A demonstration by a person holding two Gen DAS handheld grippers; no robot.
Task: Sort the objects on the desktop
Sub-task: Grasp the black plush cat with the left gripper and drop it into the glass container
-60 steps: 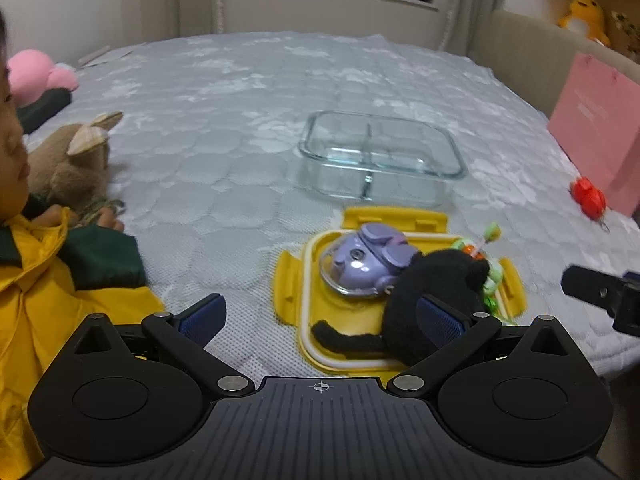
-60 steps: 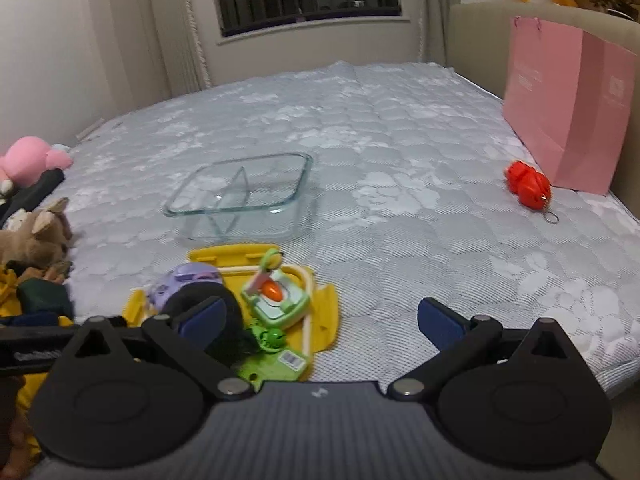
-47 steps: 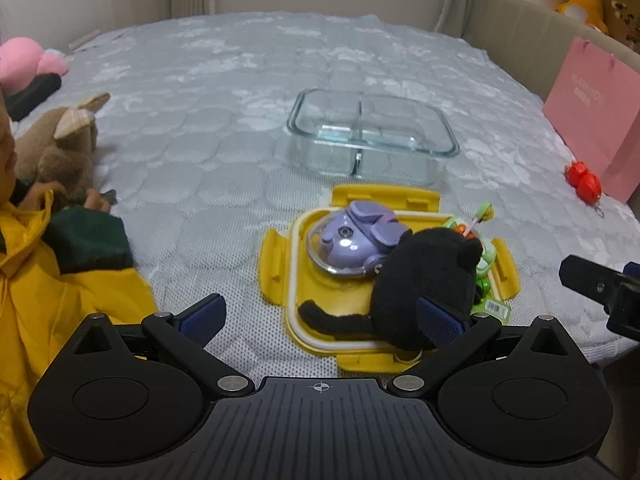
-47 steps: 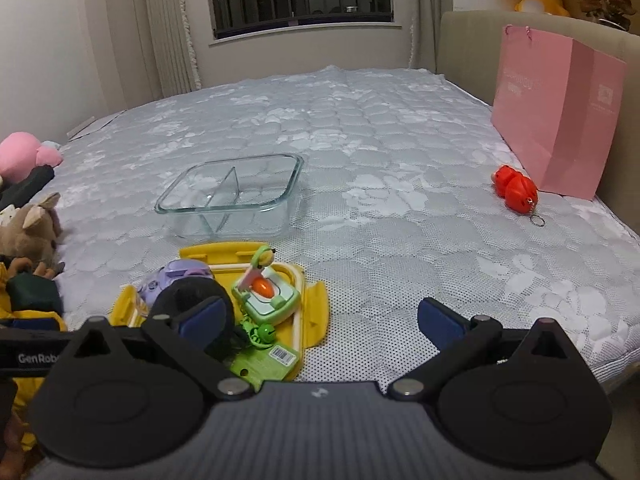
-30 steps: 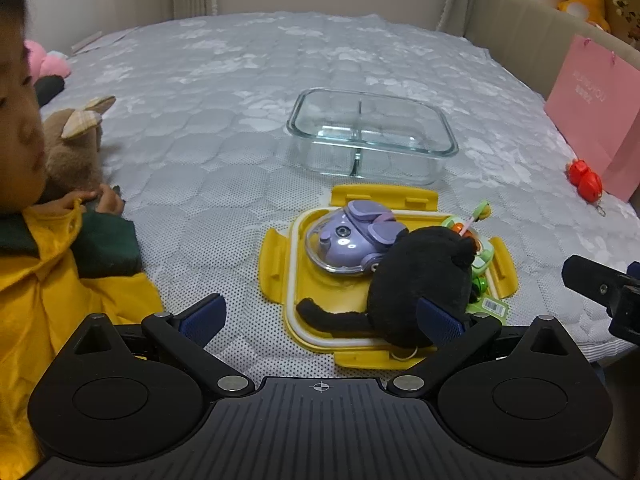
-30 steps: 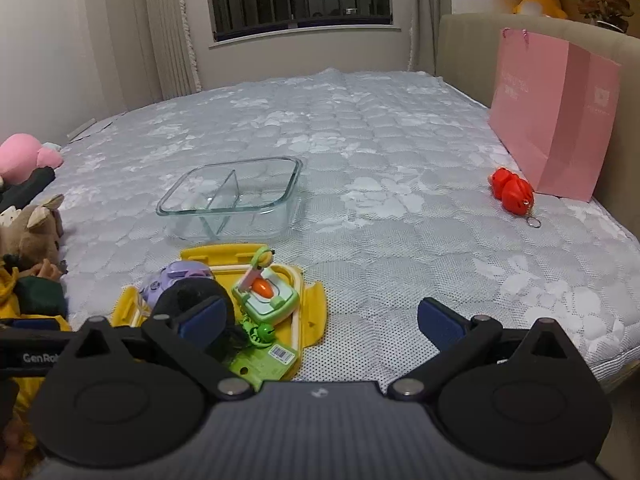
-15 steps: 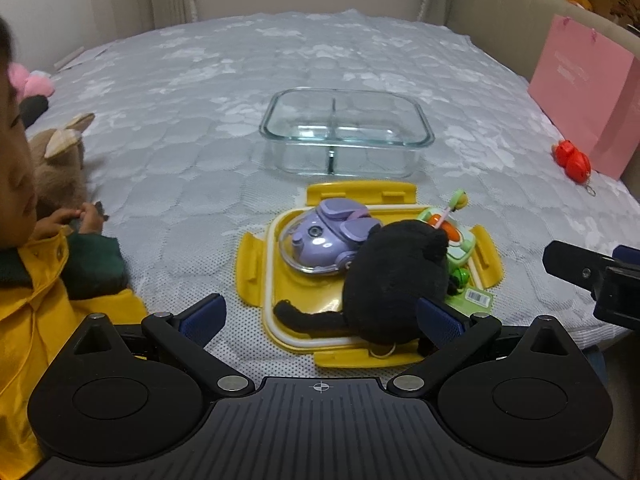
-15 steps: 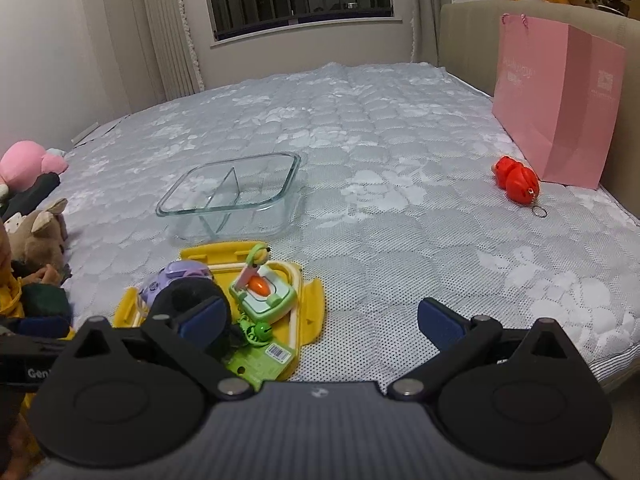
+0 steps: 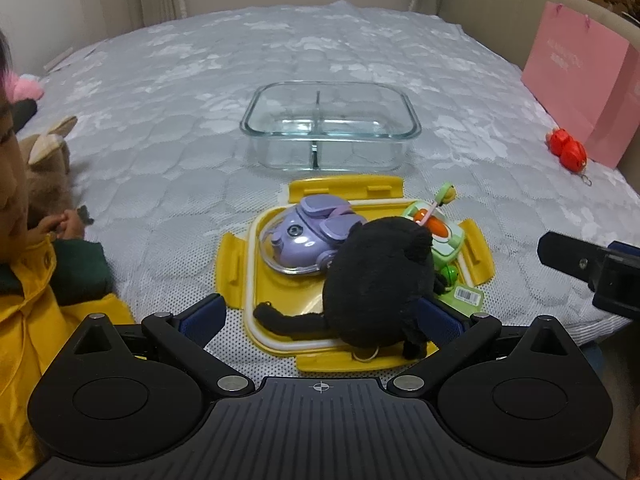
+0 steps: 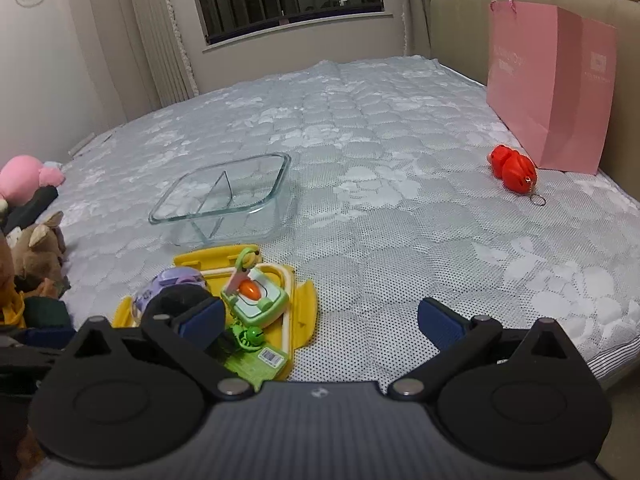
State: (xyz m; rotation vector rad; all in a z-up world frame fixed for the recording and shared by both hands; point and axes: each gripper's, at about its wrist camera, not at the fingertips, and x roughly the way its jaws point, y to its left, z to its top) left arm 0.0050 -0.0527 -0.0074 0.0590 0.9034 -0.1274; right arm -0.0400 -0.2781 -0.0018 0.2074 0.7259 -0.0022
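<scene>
Nothing looks sorted yet. The glass container [image 9: 330, 126] sits on the bed [image 9: 200, 92] with both halves of its divided inside bare, and everything to be sorted is heaped just in front of it on the yellow lid [image 9: 256, 280]: a purple toy [image 9: 308, 240], a black plush cat [image 9: 380, 280] leaning against it, and a green toy with a carrot [image 9: 438, 232] on the container's right-hand side. The left tool [image 9: 320, 316] hangs spread wide and empty over the near edge of the lid, the cat between its fingers but not gripped. The right tool [image 10: 320, 316] is also released, holding nothing. A red keychain toy [image 10: 512, 168] lies well to the right of the container, beside a pink bag [image 10: 552, 88]. By my reckoning, every piece remains to be moved.
</scene>
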